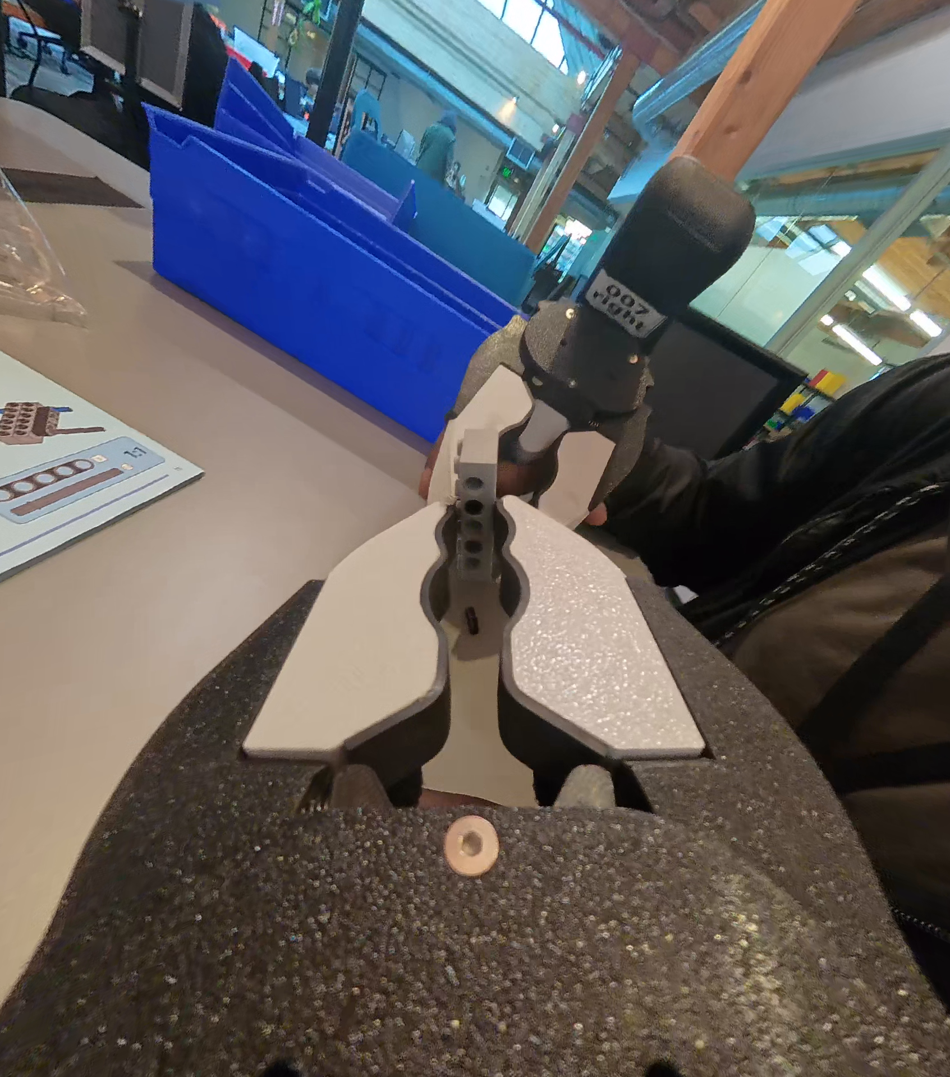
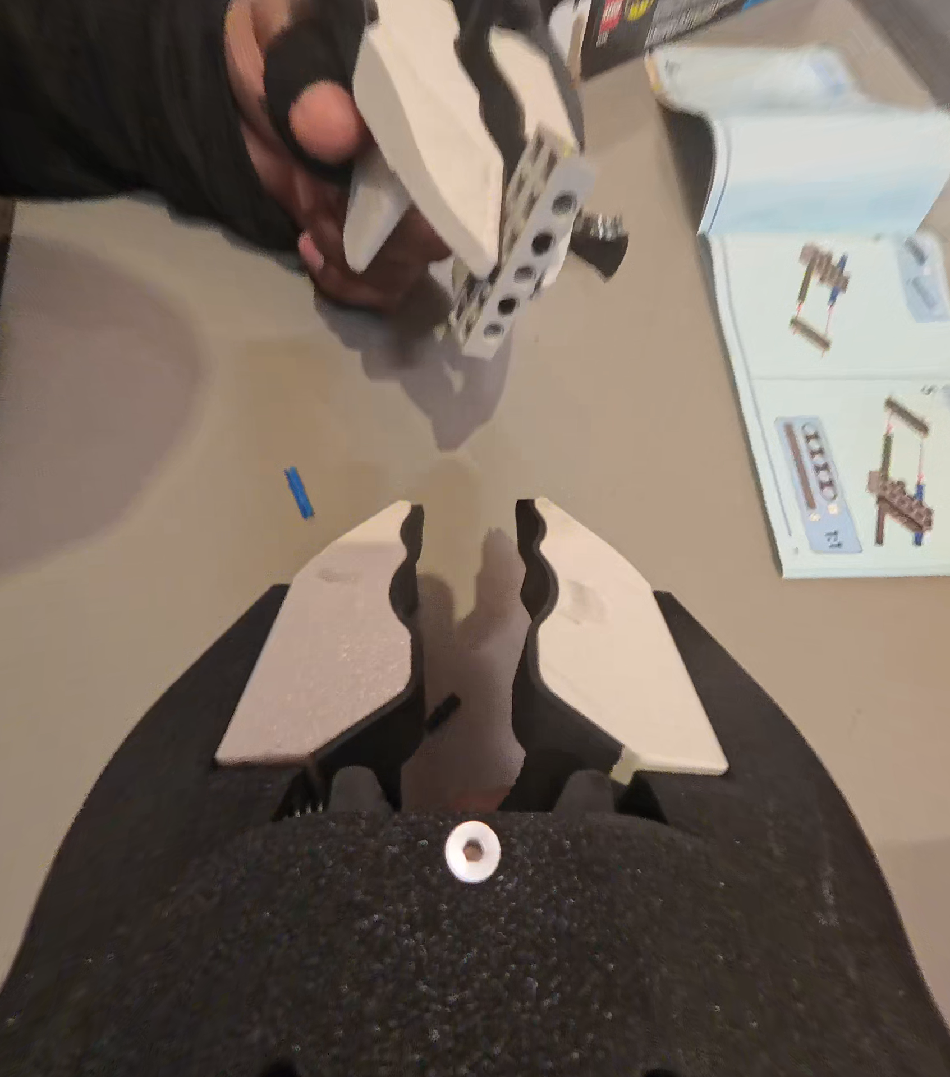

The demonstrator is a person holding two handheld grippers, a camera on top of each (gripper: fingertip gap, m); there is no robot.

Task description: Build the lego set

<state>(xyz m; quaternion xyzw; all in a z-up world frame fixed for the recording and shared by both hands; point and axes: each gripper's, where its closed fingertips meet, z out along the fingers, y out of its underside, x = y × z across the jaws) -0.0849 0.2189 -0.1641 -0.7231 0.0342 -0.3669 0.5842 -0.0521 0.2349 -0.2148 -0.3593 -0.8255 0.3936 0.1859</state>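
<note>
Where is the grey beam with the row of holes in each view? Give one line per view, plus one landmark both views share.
Left wrist view: centre, grey beam clamped between the left gripper fingers.
Right wrist view: upper centre, the beam hangs from that gripper above the table.
Shared landmark: the open instruction booklet.

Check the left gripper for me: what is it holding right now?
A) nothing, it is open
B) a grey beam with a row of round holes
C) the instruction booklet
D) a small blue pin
B: the left gripper is closed on a grey beam with holes, which juts out past its fingertips; the small blue pin lies loose on the table.
</note>
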